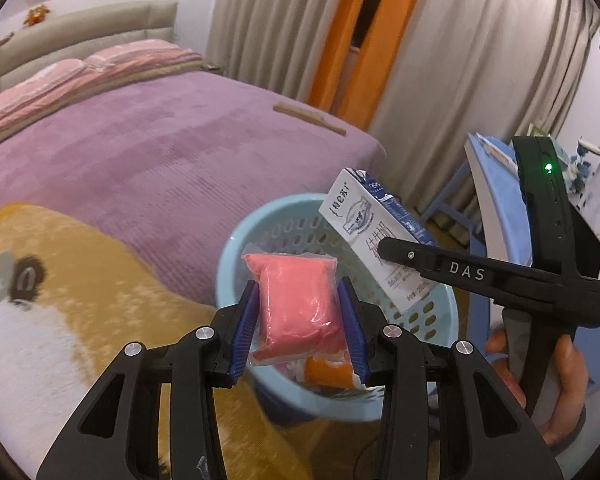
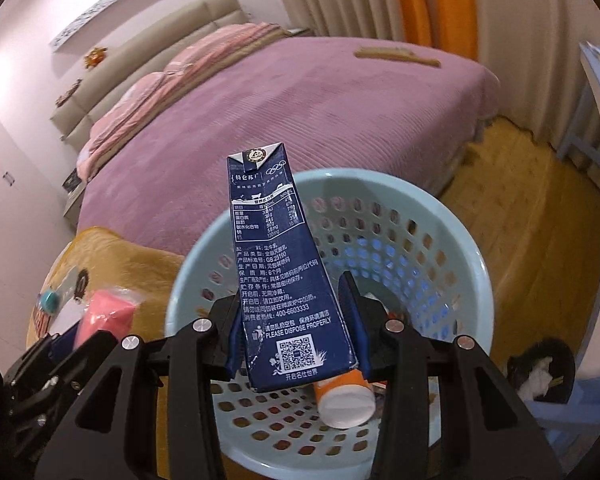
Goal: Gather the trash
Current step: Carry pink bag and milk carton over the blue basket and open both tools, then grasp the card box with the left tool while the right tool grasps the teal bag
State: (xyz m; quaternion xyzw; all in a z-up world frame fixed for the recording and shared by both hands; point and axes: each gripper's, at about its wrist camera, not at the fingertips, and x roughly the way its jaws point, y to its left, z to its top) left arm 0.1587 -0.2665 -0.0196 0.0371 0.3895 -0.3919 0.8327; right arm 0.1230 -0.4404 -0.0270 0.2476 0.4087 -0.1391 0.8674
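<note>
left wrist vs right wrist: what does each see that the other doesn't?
Only left wrist: a hand holding the right gripper, and the milk carton's white face.
Only right wrist: the carton's navy back with QR code, and a black bin.
Both: pink packet in the left gripper, blue basket, orange bottle, purple bed.

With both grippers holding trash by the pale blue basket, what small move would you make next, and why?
Probably open the right gripper first. Its blue pads clamp the dark blue milk carton, which hangs over the open mouth of the pale blue perforated plastic basket, so it should drop in beside the orange bottle. The left gripper, holding the pink plastic-wrapped packet, looks nearer the rim.
</note>
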